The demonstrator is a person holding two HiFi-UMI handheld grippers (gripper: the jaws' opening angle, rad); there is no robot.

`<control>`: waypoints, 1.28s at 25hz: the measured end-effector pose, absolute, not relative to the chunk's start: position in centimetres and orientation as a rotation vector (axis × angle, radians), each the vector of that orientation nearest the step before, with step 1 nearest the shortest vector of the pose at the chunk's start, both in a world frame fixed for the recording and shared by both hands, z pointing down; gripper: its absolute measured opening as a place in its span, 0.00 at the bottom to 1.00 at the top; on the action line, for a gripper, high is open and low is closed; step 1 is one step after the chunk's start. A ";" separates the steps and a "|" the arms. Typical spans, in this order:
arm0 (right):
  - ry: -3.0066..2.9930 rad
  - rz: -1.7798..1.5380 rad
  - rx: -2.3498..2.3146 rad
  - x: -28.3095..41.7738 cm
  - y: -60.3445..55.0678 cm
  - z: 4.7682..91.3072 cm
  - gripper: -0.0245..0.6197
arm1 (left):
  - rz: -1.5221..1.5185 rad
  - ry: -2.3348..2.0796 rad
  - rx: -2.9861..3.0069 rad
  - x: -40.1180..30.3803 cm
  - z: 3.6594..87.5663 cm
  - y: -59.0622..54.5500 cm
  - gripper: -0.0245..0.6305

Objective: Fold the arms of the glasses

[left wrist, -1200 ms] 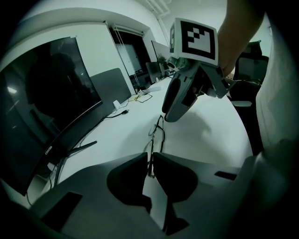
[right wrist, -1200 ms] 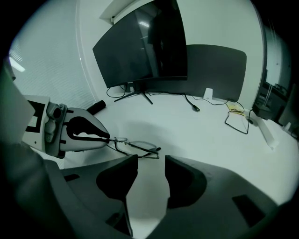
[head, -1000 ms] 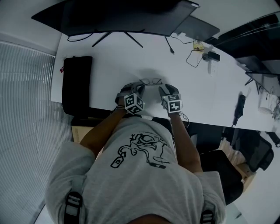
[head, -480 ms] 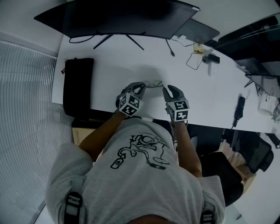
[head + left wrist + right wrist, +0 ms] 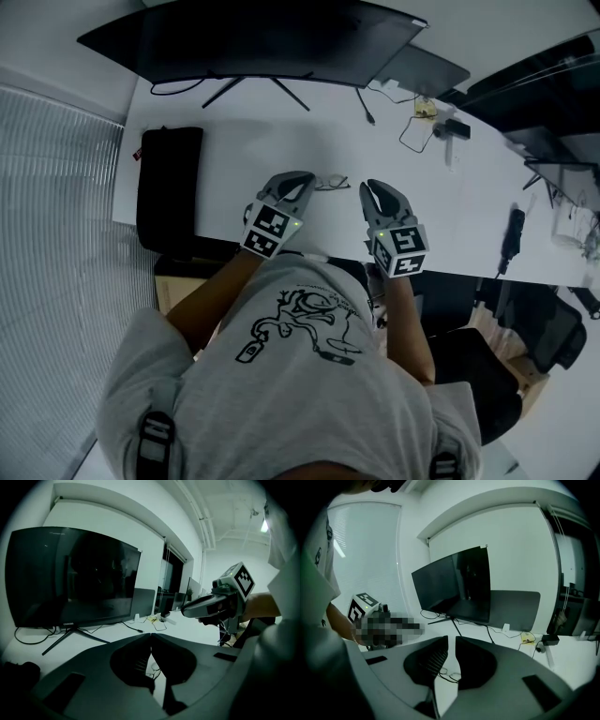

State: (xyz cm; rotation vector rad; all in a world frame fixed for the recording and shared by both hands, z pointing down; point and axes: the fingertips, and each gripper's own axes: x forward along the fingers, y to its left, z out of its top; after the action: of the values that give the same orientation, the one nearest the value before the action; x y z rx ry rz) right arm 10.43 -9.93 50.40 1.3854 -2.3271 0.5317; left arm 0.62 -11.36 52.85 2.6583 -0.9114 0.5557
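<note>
The thin-framed glasses [image 5: 330, 182] lie on the white desk [image 5: 234, 150], between and just beyond the two grippers. My left gripper [image 5: 302, 178] hangs above the desk to their left, jaws shut and empty. My right gripper [image 5: 369, 187] hangs to their right, its jaws closing to a narrow slit with nothing between them. In the left gripper view the glasses [image 5: 153, 671] show below the closed tips [image 5: 151, 634], with the right gripper [image 5: 183, 611] alongside. In the right gripper view the glasses [image 5: 449, 675] lie on the desk under the tips [image 5: 451, 638].
A large dark monitor [image 5: 253, 37] stands at the desk's far edge. A black pouch [image 5: 169, 183] lies at the left end. Cables and small devices [image 5: 427, 112] sit at the far right, and a black object [image 5: 514, 230] lies near the right front edge.
Both grippers have risen off the desk and drawn back from the glasses, which stay on the desk. The right jaws have narrowed.
</note>
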 end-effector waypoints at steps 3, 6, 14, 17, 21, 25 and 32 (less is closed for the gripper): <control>-2.344 0.529 1.398 10.3 -9.8 48.1 0.11 | 0.504 -0.919 2.673 0.4 50.4 -11.4 0.07; -2.362 0.513 1.404 10.1 -9.6 45.9 0.10 | 0.449 -0.922 2.684 0.1 48.1 -11.2 0.07; -2.424 0.444 1.415 9.2 -8.8 40.4 0.09 | 0.344 -0.906 2.711 -0.2 43.1 -10.3 0.07; -2.443 0.403 1.416 9.0 -8.6 38.4 0.09 | 0.297 -0.902 2.714 -0.2 41.0 -10.0 0.07; -2.461 0.340 1.399 8.6 -8.5 35.9 0.09 | 0.235 -0.911 2.738 -0.4 38.2 -10.0 0.07; -2.473 0.305 1.400 8.4 -8.2 34.0 0.09 | 0.184 -0.924 2.760 -0.7 35.9 -9.9 0.07; -2.484 0.241 1.405 8.2 -7.7 31.2 0.09 | 0.096 -0.956 2.862 -0.9 32.0 -9.9 0.07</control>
State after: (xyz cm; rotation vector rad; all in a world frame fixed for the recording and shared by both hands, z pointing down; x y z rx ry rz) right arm 8.19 -7.70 31.24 1.4049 -2.4838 0.2411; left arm -0.89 -9.87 31.99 2.8624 -0.9564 0.0964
